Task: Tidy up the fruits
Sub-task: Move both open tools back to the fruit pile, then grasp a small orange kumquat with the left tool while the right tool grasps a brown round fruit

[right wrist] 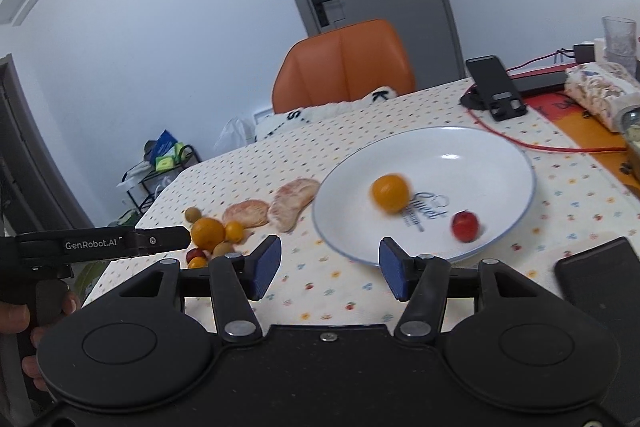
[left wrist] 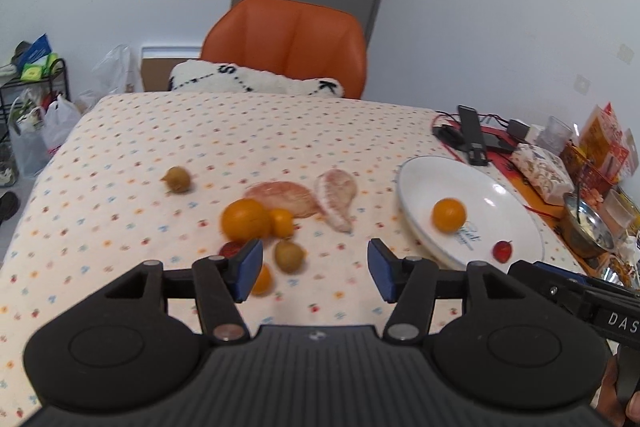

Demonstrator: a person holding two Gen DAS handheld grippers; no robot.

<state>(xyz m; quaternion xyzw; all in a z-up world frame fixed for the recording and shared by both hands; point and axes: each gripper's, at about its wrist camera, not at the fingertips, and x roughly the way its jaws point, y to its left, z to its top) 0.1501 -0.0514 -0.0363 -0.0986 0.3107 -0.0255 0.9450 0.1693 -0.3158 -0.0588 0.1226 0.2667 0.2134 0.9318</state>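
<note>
Left claw (left wrist: 316, 269): level over the table (left wrist: 120, 155), spread wide, empty, above the loose fruit pile (left wrist: 260, 223). Right claw (right wrist: 328, 267): likewise wide, empty, before the plate (right wrist: 500, 163), which holds an orange (right wrist: 390, 193), blurred, and a small red fruit (right wrist: 465, 225). One pile fruit is half hidden behind a left fingertip.

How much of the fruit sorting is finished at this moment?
Done: one orange and one small red fruit lie on the white plate. In hand: nothing; the left gripper and right gripper are open. Left: the fruit cluster, lone brown fruit and two pomelo segments on the tablecloth.
</note>
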